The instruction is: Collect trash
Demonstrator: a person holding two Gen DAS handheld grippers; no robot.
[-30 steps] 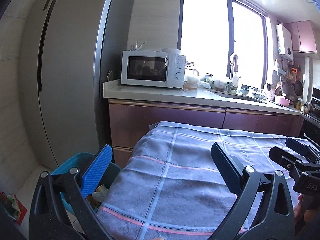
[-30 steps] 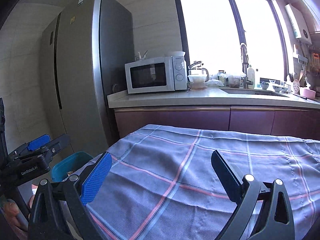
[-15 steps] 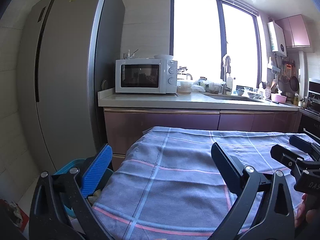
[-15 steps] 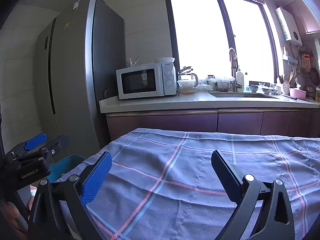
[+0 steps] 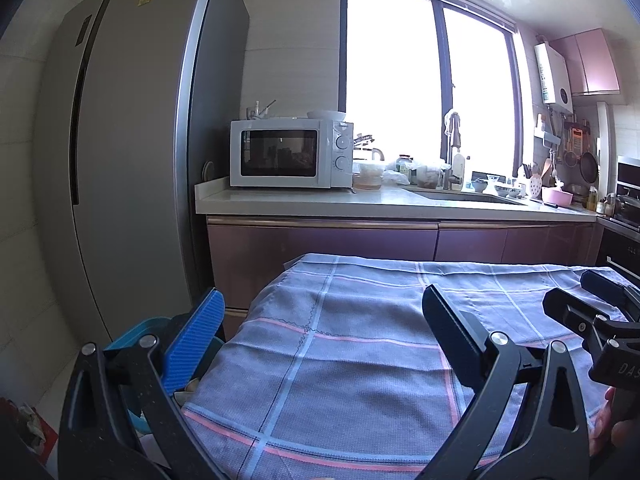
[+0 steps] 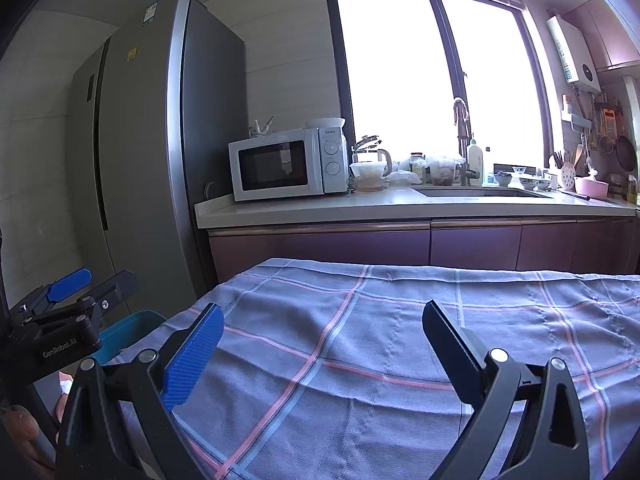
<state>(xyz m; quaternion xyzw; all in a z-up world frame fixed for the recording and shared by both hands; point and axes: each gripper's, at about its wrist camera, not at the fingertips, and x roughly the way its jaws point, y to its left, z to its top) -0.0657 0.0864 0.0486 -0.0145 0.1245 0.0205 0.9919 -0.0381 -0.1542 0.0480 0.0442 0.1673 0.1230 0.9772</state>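
A: What is closest to us?

B: Two grippers, side by side above a table. The left gripper [image 5: 320,320] has its fingers spread wide and holds nothing. The right gripper [image 6: 320,328] is spread wide too, and it is empty as well.

A: Why are they held up like that?

B: I think they are ready to grab something. Wide fingers can go around a piece of trash.

A: What is under them?

B: A checked cloth [image 5: 360,360] that covers the table. I see no trash on the cloth.

A: So where is the trash?

B: Down at the left, just beside the table, there is a blue bin [image 5: 136,332]. Some scraps [image 5: 186,388] sit inside it. I guess it stands by the edge so trash can drop straight in. There is also something crumpled on the floor [image 5: 28,424], but it is too small to tell what it is.

A: And far away?

B: A big fridge [image 6: 152,140], then a counter [image 6: 360,208] with a white microwave [image 6: 284,164], a sink, and a bright window.
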